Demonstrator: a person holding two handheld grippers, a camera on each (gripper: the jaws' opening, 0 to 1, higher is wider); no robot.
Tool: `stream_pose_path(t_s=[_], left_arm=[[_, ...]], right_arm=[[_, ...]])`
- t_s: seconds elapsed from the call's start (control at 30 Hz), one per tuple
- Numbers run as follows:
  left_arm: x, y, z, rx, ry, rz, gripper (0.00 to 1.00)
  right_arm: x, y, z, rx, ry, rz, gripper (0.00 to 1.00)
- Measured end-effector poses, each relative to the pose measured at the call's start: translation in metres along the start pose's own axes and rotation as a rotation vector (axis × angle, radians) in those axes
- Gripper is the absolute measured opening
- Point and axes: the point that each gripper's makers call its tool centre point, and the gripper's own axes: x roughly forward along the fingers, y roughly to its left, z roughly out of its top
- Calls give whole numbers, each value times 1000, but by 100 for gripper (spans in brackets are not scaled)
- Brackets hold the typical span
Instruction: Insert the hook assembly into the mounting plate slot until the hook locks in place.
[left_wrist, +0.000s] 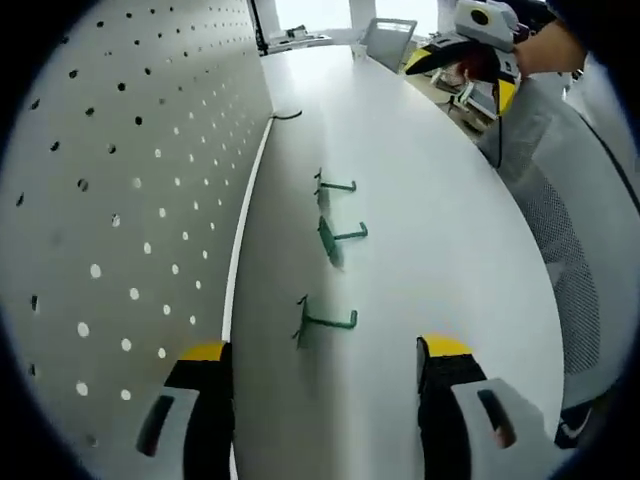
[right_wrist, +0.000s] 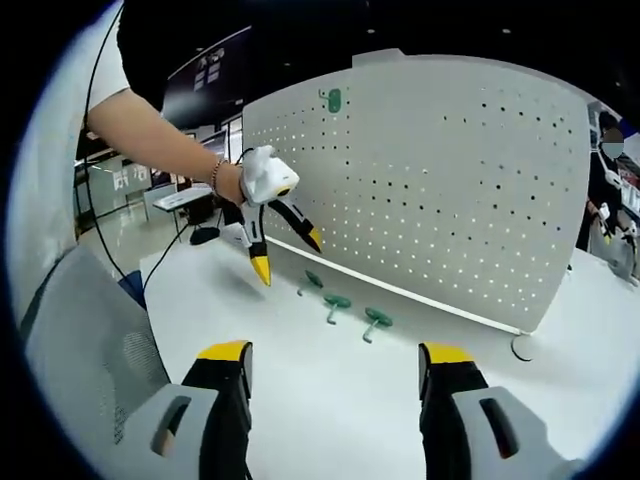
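Note:
Three green hook assemblies lie in a row on the white table (left_wrist: 430, 200): a far hook (left_wrist: 335, 186), a middle hook (left_wrist: 340, 238) and a near hook (left_wrist: 325, 320). The white perforated mounting plate (left_wrist: 120, 200) stands upright along the table's left side. My left gripper (left_wrist: 325, 395) is open, just short of the near hook, with nothing between its jaws. The right gripper view shows the same hooks (right_wrist: 335, 303) in front of the plate (right_wrist: 450, 190), with the left gripper (right_wrist: 288, 255) held open above them. My right gripper (right_wrist: 335, 370) is open and empty, well back from the hooks. A fourth green hook (right_wrist: 333, 100) hangs high on the plate.
A dark cable (left_wrist: 285, 116) runs from the plate's foot onto the table. A grey mesh chair (left_wrist: 560, 230) stands at the table's edge. A person's bare arm (right_wrist: 150, 130) holds the left gripper. A round mark (right_wrist: 520, 347) sits near the plate's right end.

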Motion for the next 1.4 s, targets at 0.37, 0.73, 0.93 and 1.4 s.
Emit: stream_pose_path(t_s=[0.37, 0.73, 0.93, 1.4], left_arm=[[10, 1, -2, 38, 35, -34, 77], [24, -6, -7, 69, 77, -79, 76], [29, -8, -8, 89, 91, -99, 75], [31, -12, -9, 69, 78, -137, 73]], right_arm=[[1, 0, -2, 5, 6, 7, 67], [0, -2, -6, 13, 10, 1, 67], [0, -2, -7, 14, 10, 1, 67], [0, -3, -6, 18, 6, -4, 66]])
